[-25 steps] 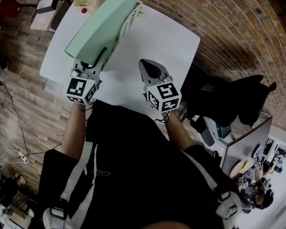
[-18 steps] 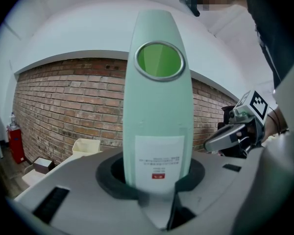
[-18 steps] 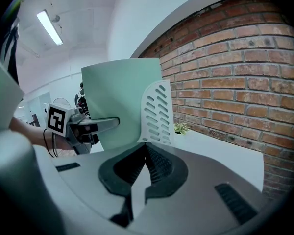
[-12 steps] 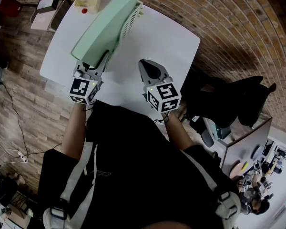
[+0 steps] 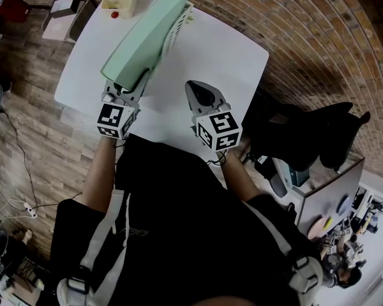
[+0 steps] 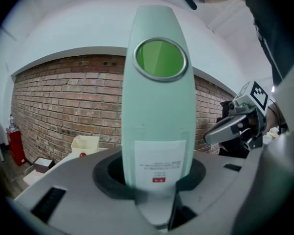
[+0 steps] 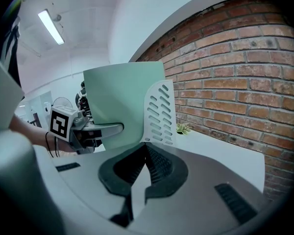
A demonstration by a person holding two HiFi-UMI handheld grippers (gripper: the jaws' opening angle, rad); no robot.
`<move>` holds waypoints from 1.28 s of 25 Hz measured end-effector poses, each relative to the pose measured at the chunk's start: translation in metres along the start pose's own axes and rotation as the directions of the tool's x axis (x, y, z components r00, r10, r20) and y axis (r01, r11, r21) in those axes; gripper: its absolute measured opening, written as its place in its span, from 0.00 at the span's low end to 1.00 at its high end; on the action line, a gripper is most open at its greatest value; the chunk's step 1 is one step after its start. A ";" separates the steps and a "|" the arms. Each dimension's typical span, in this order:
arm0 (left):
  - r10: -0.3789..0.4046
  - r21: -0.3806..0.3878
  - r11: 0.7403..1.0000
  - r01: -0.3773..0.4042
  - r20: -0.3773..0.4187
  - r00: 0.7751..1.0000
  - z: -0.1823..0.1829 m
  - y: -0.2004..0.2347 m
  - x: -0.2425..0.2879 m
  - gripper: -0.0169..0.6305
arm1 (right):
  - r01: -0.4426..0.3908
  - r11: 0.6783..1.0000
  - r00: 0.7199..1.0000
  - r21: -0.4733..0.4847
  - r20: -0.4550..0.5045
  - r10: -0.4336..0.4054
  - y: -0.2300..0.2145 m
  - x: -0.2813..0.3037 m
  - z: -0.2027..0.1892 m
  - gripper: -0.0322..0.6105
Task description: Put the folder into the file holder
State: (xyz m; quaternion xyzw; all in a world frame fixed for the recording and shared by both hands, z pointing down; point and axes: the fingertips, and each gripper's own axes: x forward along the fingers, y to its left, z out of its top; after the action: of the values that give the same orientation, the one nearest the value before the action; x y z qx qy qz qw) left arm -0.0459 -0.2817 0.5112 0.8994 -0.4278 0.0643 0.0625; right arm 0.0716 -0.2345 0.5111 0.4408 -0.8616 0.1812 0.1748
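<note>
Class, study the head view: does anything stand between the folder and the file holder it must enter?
No, nothing visible does. The green folder already meets the white slotted file holder, with no other object between them.

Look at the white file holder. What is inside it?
The green folder is partly inside the file holder, most of it sticking out. The holder's slotted wall covers the folder's far end, so how deep it sits is hidden.
</note>
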 end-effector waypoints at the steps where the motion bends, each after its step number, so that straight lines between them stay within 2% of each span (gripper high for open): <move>1: 0.001 0.000 1.000 -0.001 -0.008 1.000 -0.002 0.001 0.000 0.26 | 0.000 1.000 1.000 0.000 -0.001 0.000 0.000 0.001 0.000 0.06; 32: 0.011 0.057 0.998 -0.008 -0.054 0.999 -0.018 -0.003 0.006 0.30 | -0.018 1.000 1.000 -0.011 -0.011 0.018 0.019 0.008 -0.001 0.06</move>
State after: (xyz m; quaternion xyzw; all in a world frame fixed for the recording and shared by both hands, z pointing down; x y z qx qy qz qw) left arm -0.0406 -0.2812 0.5297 0.8967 -0.4284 0.1009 0.0480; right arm 0.0516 -0.2290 0.5120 0.4312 -0.8655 0.1805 0.1801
